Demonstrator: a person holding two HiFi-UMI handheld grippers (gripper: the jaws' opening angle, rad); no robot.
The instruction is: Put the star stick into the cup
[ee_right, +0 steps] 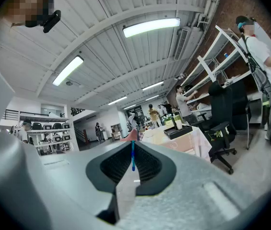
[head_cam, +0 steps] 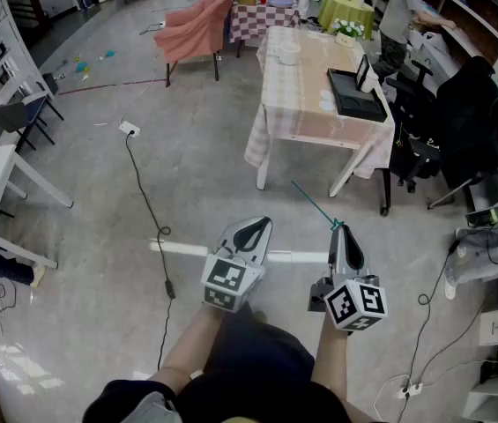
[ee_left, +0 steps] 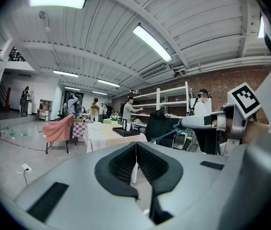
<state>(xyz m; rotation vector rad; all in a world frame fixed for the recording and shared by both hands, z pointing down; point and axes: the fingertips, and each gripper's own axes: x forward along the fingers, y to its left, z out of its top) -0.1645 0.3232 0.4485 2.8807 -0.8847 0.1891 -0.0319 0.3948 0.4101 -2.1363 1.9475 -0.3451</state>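
Grey workshop floor stretches ahead to a cloth-covered counter, well apart from the 2 claws. Empty, the left claw is pressed shut. Clamped in the right claw is the star stick, its long axis slanting forward and left, toward the counter. What looks like the white cup sits at the counter's far end, so the right hand likely has to carry the stick there.

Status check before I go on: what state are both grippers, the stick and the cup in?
Left gripper: shut, empty.
Right gripper: shut on the stick.
Stick: held, jutting out ahead of the jaws.
Cup: upright on the table, far off, no stick in it.
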